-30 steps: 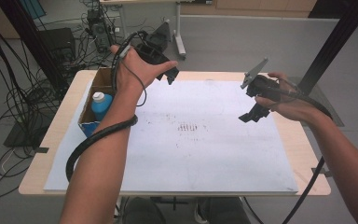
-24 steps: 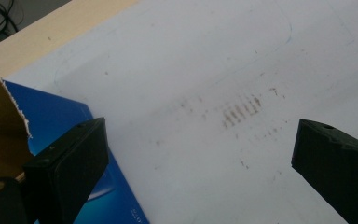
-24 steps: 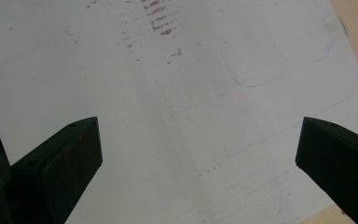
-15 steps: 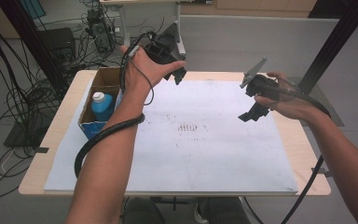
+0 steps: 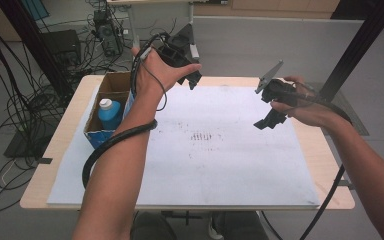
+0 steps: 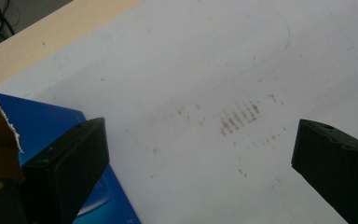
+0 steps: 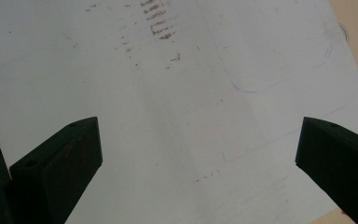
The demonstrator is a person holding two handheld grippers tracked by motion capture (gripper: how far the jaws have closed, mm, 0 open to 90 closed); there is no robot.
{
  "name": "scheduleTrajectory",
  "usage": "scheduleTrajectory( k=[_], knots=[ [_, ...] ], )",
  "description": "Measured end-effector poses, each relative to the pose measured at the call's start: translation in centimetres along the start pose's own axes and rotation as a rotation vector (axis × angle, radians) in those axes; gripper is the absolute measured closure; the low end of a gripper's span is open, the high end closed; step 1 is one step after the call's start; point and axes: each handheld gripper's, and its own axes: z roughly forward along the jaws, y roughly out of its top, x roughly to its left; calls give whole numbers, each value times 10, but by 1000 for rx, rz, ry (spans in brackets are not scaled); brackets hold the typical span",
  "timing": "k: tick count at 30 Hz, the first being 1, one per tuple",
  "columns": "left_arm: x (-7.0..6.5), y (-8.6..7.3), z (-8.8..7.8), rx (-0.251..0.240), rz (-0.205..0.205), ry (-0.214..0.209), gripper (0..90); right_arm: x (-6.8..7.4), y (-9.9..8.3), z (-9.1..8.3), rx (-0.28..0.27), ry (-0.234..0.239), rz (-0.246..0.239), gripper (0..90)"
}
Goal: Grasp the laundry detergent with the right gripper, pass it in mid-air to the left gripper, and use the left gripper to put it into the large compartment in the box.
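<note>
1. Paper sheet [image 5: 220, 150] lies bare across the bench [image 5: 325, 165].
2. Right gripper [image 5: 270, 107] hovers released, holding nothing.
3. Left gripper [image 5: 187, 75], jaws spread, should swing down to the blue bottle [image 5: 109, 114] standing in the cardboard box [image 5: 111, 82].

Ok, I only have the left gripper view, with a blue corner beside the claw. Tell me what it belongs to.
Observer: A cardboard box near the left edge of the table; its near side is blue.
Operator: Say what's inside.
Observer: A blue bottle with a white cap, standing upright.
Operator: Now report the other claw.
Observer: The right claw is open and empty, held above the right part of the white sheet.
</note>
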Motion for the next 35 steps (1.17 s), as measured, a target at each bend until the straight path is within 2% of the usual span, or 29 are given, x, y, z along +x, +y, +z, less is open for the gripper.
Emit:
scheduleTrajectory(
  k=[7,17,35],
  knots=[
    [2,-1,0,4,-5,15,44,0,0,-1,1,1,3,1],
    [3,-1,-2,-1,-2,14,44,0,3,-1,1,2,-1,1],
    [11,-5,-4,-13,-27,34,44,2,6,1,0,5,-6,1]
  ],
)
